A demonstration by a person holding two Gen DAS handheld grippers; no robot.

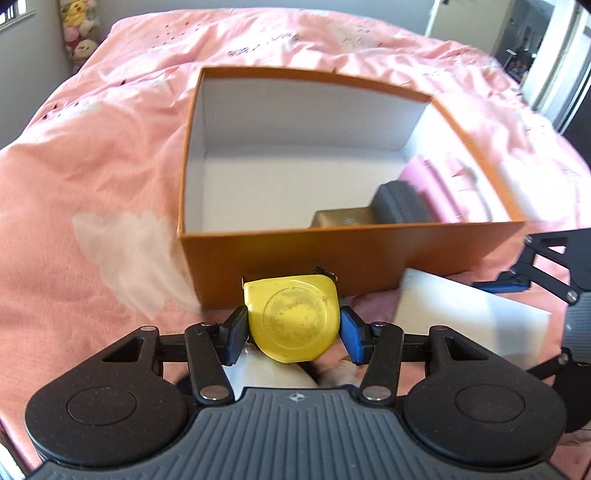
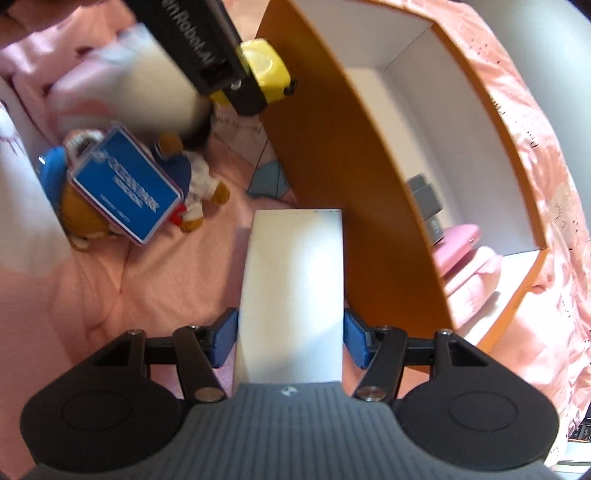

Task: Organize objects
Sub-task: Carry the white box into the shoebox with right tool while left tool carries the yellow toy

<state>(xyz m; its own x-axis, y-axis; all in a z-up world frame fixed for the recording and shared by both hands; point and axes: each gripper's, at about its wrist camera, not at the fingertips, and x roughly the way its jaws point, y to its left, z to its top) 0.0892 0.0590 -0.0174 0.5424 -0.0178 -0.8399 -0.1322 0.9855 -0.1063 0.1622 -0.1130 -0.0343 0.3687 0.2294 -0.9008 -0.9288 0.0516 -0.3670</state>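
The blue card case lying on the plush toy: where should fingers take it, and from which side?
Grip the blue card case across its two long edges, coming from above. It lies flat and tilted on the plush toy, so only its thin edges offer opposing faces.

L claw [image 1: 293,325] grips yellow tape measure [image 1: 292,318] just before orange box [image 1: 332,236], on pink bedding [image 1: 92,147].

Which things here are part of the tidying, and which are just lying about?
In the job:
- tape measure, held in the left tool
- white box, between the right tool's pads
- orange box, already holding pink, grey and gold items
- plush toy and blue card, still outside the orange box

Lying about:
- pink bedding
- stuffed toys in the far corner
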